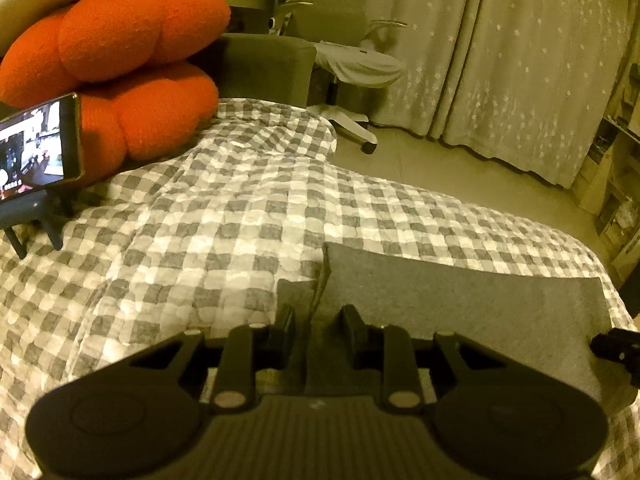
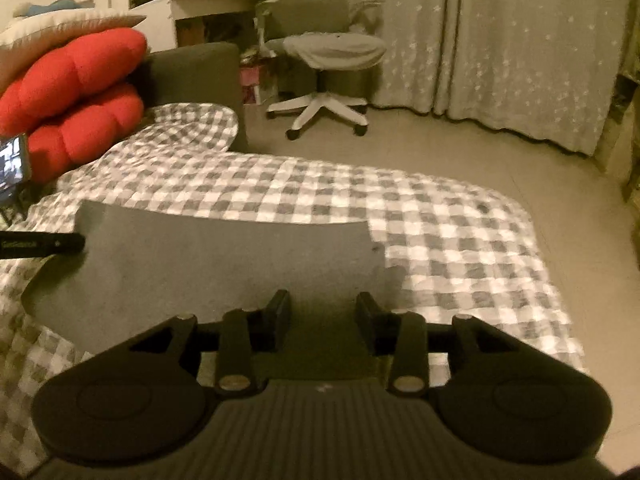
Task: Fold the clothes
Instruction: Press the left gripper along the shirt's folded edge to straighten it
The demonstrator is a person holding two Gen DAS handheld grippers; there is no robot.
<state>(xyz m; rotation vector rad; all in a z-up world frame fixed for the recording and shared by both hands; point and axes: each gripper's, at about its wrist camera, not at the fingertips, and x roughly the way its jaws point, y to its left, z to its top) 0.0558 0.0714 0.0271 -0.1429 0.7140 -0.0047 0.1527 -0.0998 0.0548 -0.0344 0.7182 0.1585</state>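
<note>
Bed: covered by a grey-and-white checked quilt (image 1: 224,216), rumpled toward the far corner.
Garment: a grey folded cloth (image 2: 208,256) lies flat on the quilt near the bed's near edge, its far edge straight, one small flap sticking out at its left side in the left wrist view.
Left claw (image 1: 318,326): low over the cloth's left part, fingers a narrow way apart with grey cloth showing between them; whether the pads press on it cannot be told.
Right claw (image 2: 323,312): over the cloth's right part, fingers apart, nothing pinched; the cloth lies under and between them.
Other claw in view: the left claw's black fingertip reaches in over the cloth's left edge in the right wrist view.
Cushion: an orange-red lumpy cushion (image 1: 120,64) sits at the bed's far left side.
Phone: a lit phone (image 1: 36,148) on a small stand, just in front of the cushion, well apart from the cloth.
Beyond the bed: a dark padded block (image 2: 192,72) at the far corner, an office chair (image 2: 324,64) on the floor, star-patterned curtains (image 2: 520,40) behind.
In the way: nothing lies on the cloth.
</note>
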